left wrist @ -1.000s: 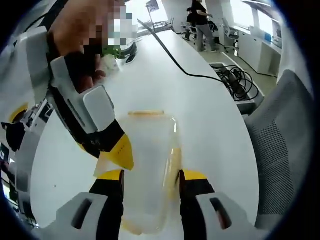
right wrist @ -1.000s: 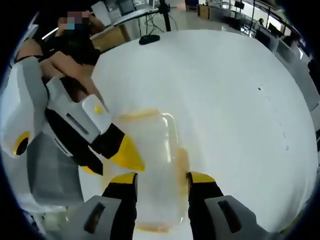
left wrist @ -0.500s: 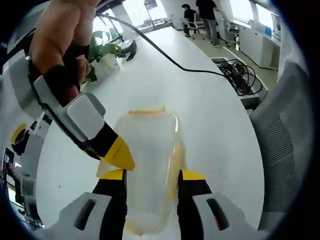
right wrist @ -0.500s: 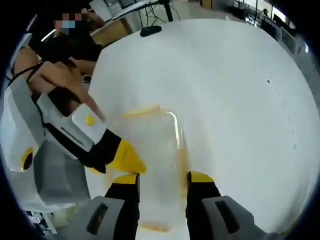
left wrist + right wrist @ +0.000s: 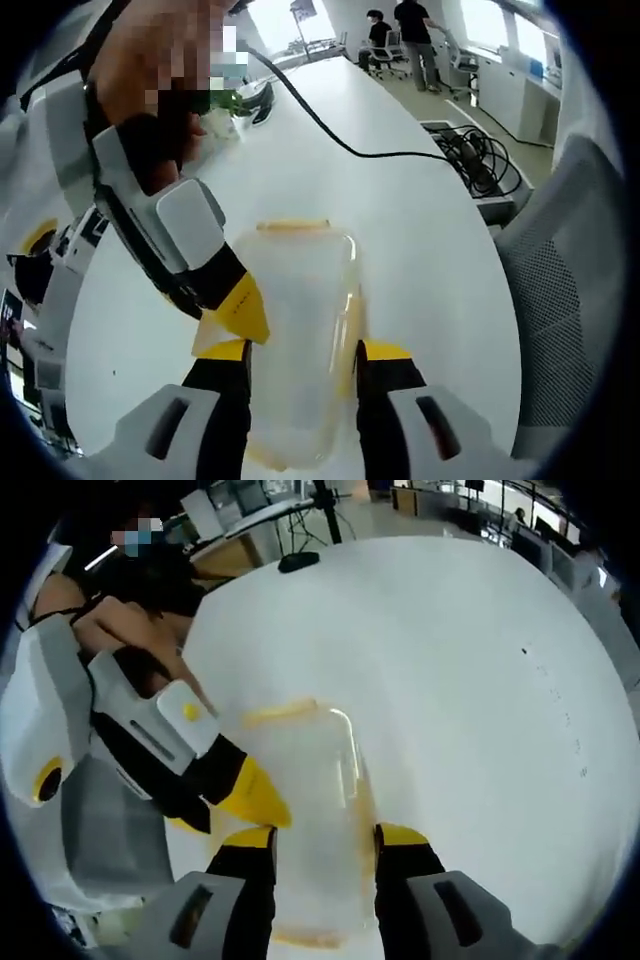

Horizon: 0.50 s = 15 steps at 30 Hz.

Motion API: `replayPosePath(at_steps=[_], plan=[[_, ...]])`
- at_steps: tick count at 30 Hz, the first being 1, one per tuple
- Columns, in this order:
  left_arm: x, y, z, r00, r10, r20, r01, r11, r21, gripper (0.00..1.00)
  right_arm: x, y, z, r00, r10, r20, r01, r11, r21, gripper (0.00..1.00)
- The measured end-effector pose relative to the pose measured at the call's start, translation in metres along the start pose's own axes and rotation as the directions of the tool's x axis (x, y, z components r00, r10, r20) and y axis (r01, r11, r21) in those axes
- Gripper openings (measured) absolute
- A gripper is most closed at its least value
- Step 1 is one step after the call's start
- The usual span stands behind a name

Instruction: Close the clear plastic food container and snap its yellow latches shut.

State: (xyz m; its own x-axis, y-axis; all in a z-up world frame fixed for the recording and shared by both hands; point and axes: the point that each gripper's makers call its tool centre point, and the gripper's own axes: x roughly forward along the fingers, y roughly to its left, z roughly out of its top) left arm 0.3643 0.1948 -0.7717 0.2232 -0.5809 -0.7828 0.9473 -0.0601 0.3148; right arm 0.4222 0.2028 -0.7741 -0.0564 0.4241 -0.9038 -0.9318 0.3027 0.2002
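Left gripper view looks down on the clear plastic food container [image 5: 297, 330], which lies on the white table [image 5: 420, 260] with its lid seated and its body running between the two jaws of the left gripper [image 5: 298, 352]. Those jaws stand apart on either flank of the box; whether they press its walls cannot be told, so the hold is uncertain. The right gripper [image 5: 232, 310] comes in from the left of this view, its yellow tips drawn together and touching the near left edge of the lid. Right gripper view shows the mirror of this: the container [image 5: 305, 810] between the right gripper's [image 5: 318, 836] own spread jaws, the other gripper's closed yellow tips at its left rim. One yellow latch [image 5: 292, 226] lies along the far end and another latch [image 5: 350, 318] along the right side. The box looks thin-walled, light and smooth, so it will probably skid on the table and flex under a hard squeeze; steadying it by the long sides and pushing on the stiff latch bars seems wisest.
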Motion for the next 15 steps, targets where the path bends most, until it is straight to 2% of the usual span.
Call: replayPosePath(at_steps=[3, 5, 8, 15], plan=[[-0.0012, -0.0003, 0.0010, 1.000, -0.005, -0.004, 0.005, 1.000, -0.006, 0.41, -0.0008, 0.0017, 0.0009, 1.000, -0.020, -0.002, 0.020, 1.000, -0.018, 0.37], [-0.0028, 0.0004, 0.0024, 1.000, -0.023, 0.004, 0.023, 0.999, -0.042, 0.41, -0.0016, 0.0012, 0.0001, 1.000, -0.030, -0.002, 0.030, 1.000, -0.007, 0.37], [-0.0032, -0.0014, 0.0006, 0.999, -0.037, -0.008, 0.037, 0.999, 0.000, 0.41, -0.0015, 0.0035, 0.0006, 0.999, -0.041, 0.001, 0.041, 0.999, -0.005, 0.37], [-0.0072, -0.0035, -0.0006, 0.998, -0.060, -0.005, 0.060, 0.997, -0.040, 0.42, -0.0017, 0.0032, 0.0029, 0.997, -0.079, 0.021, 0.079, 0.997, 0.001, 0.41]])
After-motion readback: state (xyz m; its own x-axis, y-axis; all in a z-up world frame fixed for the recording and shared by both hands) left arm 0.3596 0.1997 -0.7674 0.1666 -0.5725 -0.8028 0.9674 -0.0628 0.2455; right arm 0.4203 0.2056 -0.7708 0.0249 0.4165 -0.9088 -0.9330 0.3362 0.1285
